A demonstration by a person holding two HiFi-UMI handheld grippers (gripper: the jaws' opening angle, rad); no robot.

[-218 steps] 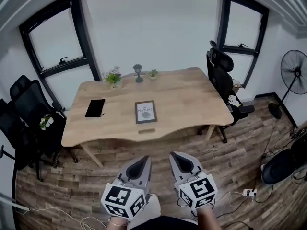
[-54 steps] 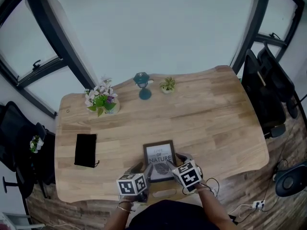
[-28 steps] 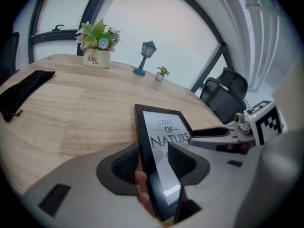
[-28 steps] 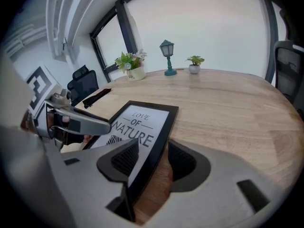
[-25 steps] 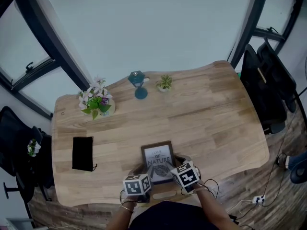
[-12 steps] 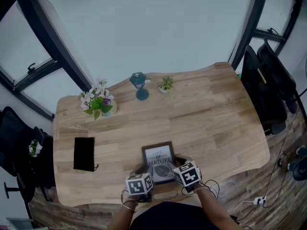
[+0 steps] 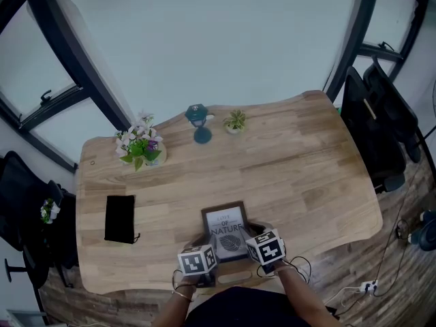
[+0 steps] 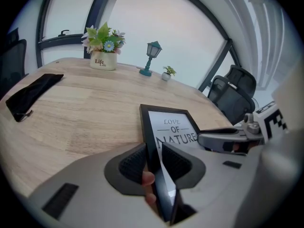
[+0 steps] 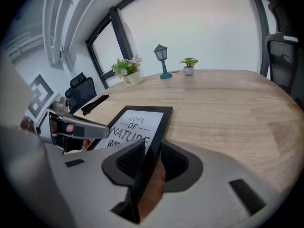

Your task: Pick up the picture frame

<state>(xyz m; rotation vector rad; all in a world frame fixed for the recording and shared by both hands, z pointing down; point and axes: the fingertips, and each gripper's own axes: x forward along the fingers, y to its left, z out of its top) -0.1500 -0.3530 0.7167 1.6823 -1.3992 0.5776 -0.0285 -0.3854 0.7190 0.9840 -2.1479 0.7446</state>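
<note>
The left gripper has just been closing and now clamps the left edge of the picture frame. The frame reaches forward from between its jaws, with its far end on the tabletop. The right gripper, likewise just closing, pinches the frame's opposite edge, straight across from the left gripper.

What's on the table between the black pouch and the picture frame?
Nothing; the head view shows bare wood between black pouch and picture frame.
</note>
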